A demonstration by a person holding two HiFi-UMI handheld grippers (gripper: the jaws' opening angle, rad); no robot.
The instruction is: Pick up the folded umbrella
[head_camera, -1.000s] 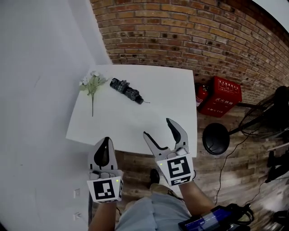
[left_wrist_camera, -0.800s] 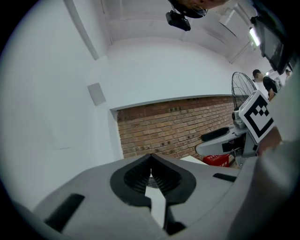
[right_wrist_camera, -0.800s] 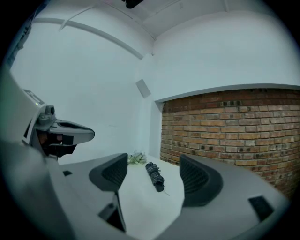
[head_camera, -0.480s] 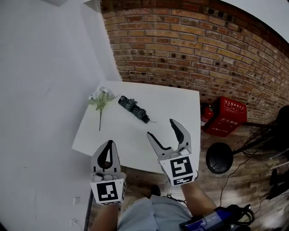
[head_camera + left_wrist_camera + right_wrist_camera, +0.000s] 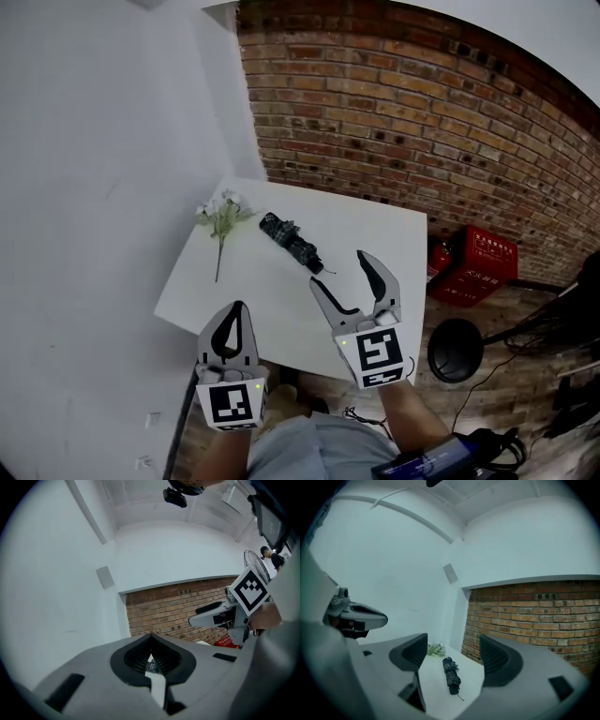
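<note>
The folded umbrella (image 5: pixel 291 242) is dark, crumpled patterned cloth on a smooth, matt white table (image 5: pixel 366 234). The brick wall (image 5: pixel 422 131) looks rough. The left gripper (image 5: pixel 237 309) and right gripper (image 5: pixel 339 269) look like matt grey plastic.

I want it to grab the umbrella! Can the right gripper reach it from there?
Probably yes. The right gripper is open and points at the folded umbrella, which lies on the white table with nothing between them.

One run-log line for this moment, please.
phase: pre-grasp | left gripper: shut, empty | right gripper: open, facing folded umbrella | umbrella: on white table, untouched, flower sprig beside
</note>
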